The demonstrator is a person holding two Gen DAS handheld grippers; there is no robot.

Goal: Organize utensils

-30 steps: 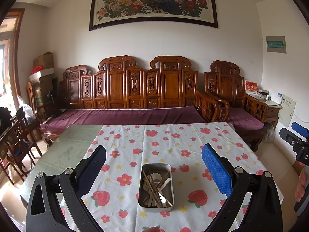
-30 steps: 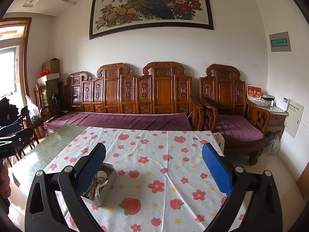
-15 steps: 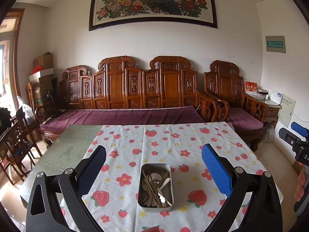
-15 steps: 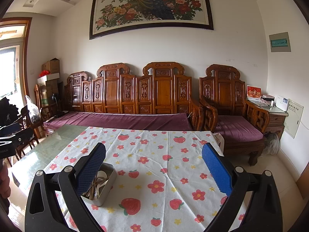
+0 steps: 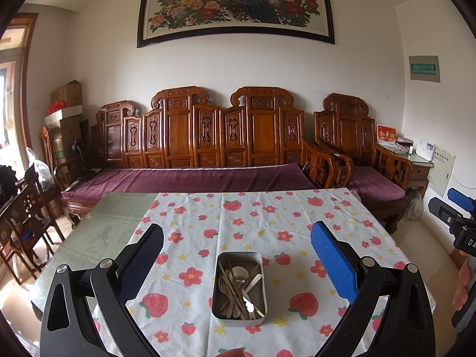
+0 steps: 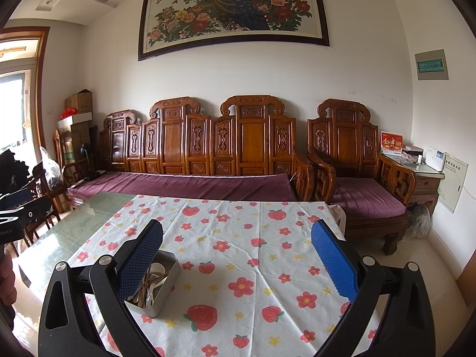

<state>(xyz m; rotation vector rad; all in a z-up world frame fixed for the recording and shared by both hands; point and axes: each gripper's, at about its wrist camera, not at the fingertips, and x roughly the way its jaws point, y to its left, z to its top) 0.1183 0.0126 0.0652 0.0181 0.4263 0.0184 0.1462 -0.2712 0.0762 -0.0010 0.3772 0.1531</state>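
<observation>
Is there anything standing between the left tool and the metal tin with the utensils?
Nothing visible. The left tool is open above the tablecloth, and the metal tin lies straight ahead between its fingers, with only bare cloth around it.

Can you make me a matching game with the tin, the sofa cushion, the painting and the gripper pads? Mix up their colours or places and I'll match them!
1. tin
2. sofa cushion
3. painting
4. gripper pads

A. purple
B. on the wall
C. blue
D. on the tablecloth, full of utensils

Pairs: 1-D, 2-A, 3-B, 4-C
</observation>
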